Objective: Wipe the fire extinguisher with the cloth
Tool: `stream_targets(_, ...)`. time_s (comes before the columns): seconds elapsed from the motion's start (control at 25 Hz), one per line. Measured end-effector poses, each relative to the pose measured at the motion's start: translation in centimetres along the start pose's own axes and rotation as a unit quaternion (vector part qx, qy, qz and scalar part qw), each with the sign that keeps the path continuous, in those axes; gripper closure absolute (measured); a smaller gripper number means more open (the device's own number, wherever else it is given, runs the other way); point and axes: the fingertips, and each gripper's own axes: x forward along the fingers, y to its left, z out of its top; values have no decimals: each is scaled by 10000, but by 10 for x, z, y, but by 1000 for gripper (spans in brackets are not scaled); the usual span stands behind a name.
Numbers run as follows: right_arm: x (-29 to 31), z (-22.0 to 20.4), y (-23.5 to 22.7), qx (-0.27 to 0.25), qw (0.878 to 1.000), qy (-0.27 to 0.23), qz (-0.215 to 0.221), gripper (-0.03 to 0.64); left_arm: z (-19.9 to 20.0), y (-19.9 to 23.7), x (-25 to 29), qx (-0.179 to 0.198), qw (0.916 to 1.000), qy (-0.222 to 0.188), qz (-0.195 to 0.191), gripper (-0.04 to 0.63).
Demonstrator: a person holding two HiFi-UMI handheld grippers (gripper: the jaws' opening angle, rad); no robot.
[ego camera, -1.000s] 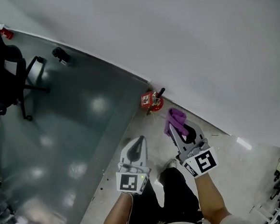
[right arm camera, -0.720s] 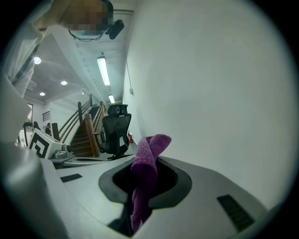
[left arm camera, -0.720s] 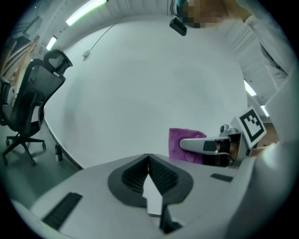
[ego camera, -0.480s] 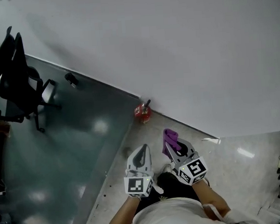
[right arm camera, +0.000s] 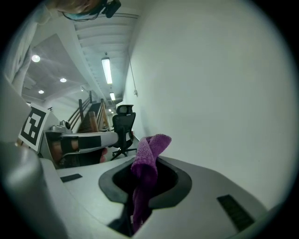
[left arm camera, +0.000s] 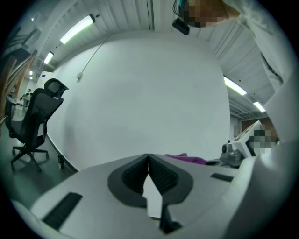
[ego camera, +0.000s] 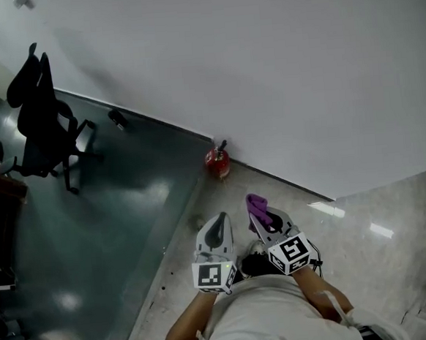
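right gripper (ego camera: 258,215): jaws clamped on purple cloth (right arm camera: 148,162), tuft poking past the tips | left gripper (ego camera: 219,227): jaws together, nothing between, just beside the right | red fire extinguisher (ego camera: 217,161): on floor ahead of both grippers, at foot of white wall (ego camera: 286,72), well apart | black office chair (ego camera: 43,116): far left

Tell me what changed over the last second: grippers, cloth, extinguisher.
Both grippers pulled back toward the person, so the gap from the cloth to the extinguisher is wider; the head view also sits farther back. Nothing was taken or let go. Unchanged: right gripper shut on the cloth, left gripper shut and empty, extinguisher at the wall.
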Motion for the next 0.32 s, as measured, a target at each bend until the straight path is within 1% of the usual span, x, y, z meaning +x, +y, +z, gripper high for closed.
stream_targets(0.16, -16, 0, 11, -130, 9997, -91, 162, 558, -2, -13, -17, -76, 9998, -43, 172, 589)
stream_targets(0.32, -29, -1, 18, -198, 9993, -219, 250, 558, -4, -28, -29, 6, 9998, -69, 169, 589)
